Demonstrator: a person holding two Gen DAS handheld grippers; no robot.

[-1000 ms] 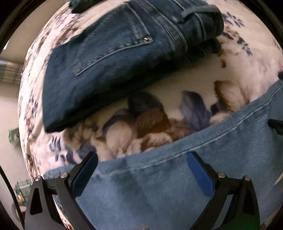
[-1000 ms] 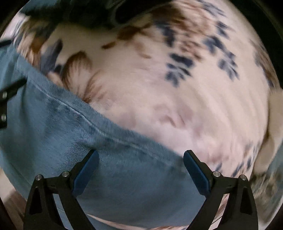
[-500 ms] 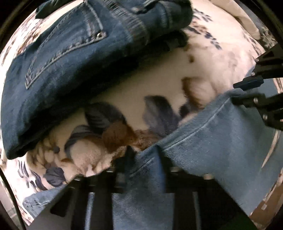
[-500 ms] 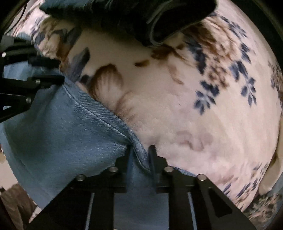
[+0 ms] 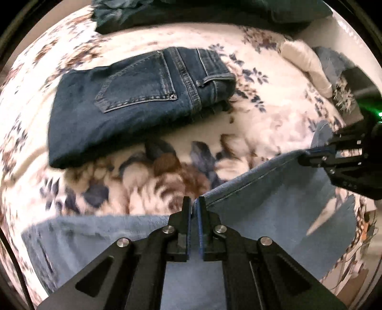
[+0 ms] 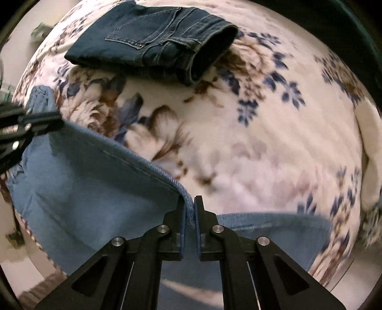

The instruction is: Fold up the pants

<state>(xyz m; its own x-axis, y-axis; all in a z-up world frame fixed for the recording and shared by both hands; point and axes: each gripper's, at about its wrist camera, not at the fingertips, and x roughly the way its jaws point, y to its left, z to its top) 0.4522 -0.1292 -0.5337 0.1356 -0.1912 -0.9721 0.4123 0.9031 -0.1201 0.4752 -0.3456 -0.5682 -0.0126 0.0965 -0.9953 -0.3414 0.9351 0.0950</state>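
Change since the earlier frames: both sets of jaws, spread wide over the flat hem a second ago, are now clenched on it; the light denim edge is off the blanket, and the folded dark pair looks smaller and farther off in both views.

Item 1. Light blue pants (image 5: pixel 274 214) (image 6: pixel 83 190): foreground of both wrist views, stitched edge stretched taut between the two grippers, lower cloth hanging slack toward the floral blanket (image 5: pixel 250 119) (image 6: pixel 262 143) on the bed.

Item 2. Left gripper (image 5: pixel 194 202) (image 6: pixel 57 121): jaws clamped on the light denim edge, a thin fold of cloth between the blue pads. In the right wrist view it enters from the left border, biting the far corner of the same edge.

Item 3. Right gripper (image 6: pixel 189 202) (image 5: pixel 308 152): jaws pinched on the rolled hem, pads pressing the cloth. In the left wrist view it enters from the right border, gripping the opposite end.

Item 4. Dark blue jeans (image 5: pixel 133 105) (image 6: pixel 155 40): folded, back pocket up, lying on the blanket beyond the light pair, apart from it.

Item 5. Dark clothing heap (image 5: pixel 214 14): along the blanket's far edge, detail unclear.

Item 6. Pale cloth bundle (image 5: pixel 308 64) (image 6: pixel 370 147): at the right of the blanket.
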